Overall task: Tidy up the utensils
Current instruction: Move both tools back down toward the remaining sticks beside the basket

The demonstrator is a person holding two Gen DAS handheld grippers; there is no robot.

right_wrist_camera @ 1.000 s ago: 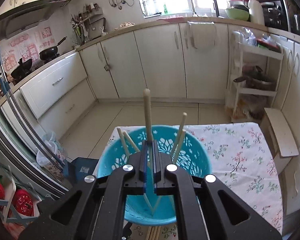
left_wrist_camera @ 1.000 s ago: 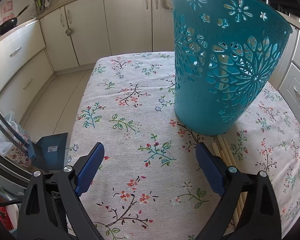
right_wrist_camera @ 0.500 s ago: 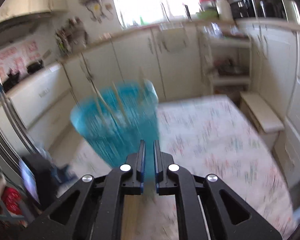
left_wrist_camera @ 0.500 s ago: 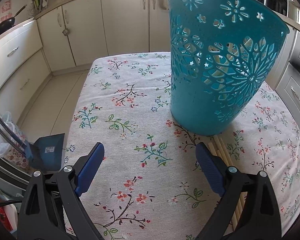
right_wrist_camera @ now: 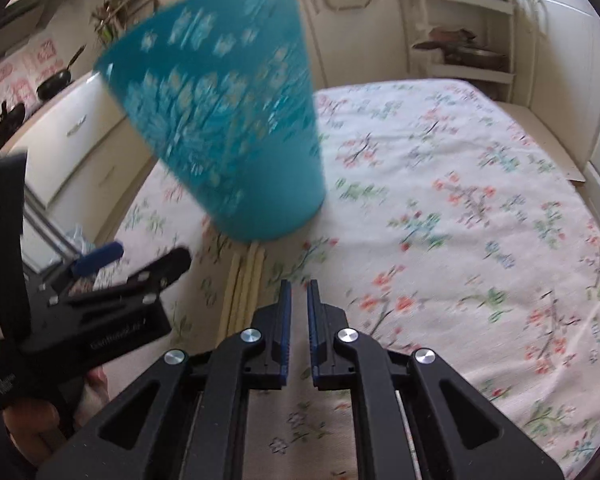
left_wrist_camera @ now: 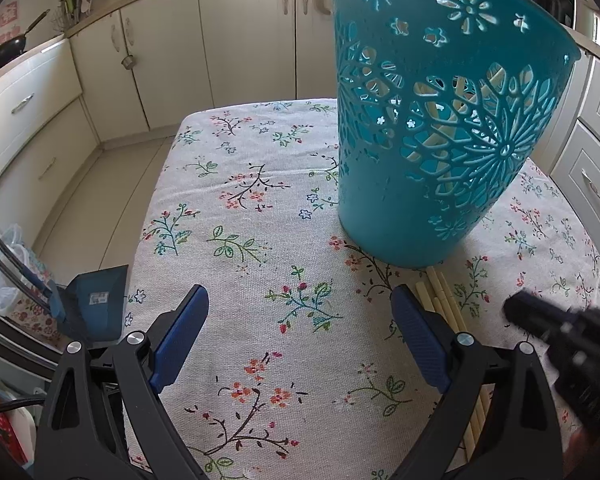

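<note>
**Next chopstick pick, basket part filled**

Right hand-held gripper (right_wrist_camera: 296,292) sits low over the floral desk (right_wrist_camera: 460,184), jaws nearly together, holding nothing. Left hand-held gripper (left_wrist_camera: 300,320) hovers with jaws wide apart, empty. Loose chopsticks (right_wrist_camera: 244,280) lie on the cloth touching the foot of the teal basket (left_wrist_camera: 432,128), which holds several sticks. Likely next: right spreads wider, shifts left onto one stick. Left gripper crowds that side.

Standing upright on the flowery cloth: teal basket (left_wrist_camera: 440,128) with flower-shaped holes, holding pale sticks (left_wrist_camera: 440,136) inside. Lying flat, touching its base at 6 o'clock: more pale chopsticks (right_wrist_camera: 244,280).
</note>
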